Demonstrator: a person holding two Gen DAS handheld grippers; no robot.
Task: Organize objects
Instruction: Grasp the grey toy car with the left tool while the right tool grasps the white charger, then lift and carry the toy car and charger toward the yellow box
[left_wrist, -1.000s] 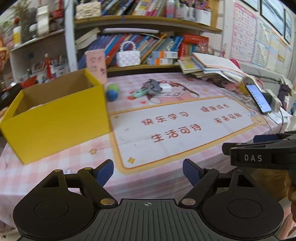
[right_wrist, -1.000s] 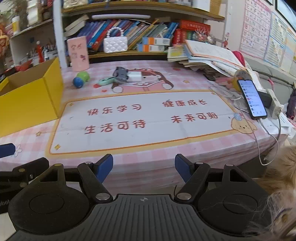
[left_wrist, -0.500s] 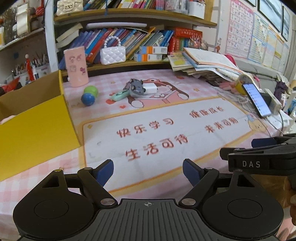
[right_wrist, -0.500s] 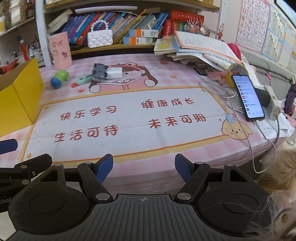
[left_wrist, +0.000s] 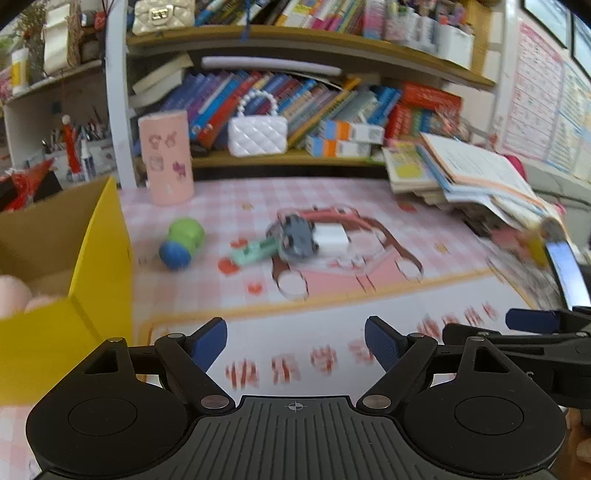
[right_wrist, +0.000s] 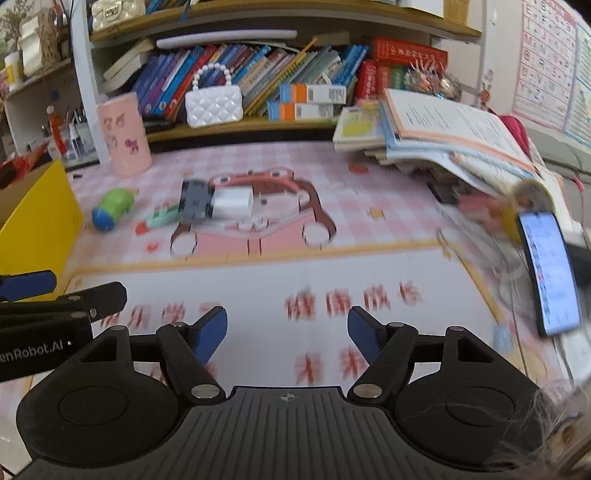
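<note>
Four small things lie loose on the pink checked tablecloth — a green-and-blue toy, a mint-green piece, a grey block and a white charger touching it — so most of the sorting looks undone. My yellow box stands at the left, something pale already inside. Both of my tools are empty: left gripper spread wide, right gripper parted, having just narrowed a little, nothing between them — each well short of the cluster.
</note>
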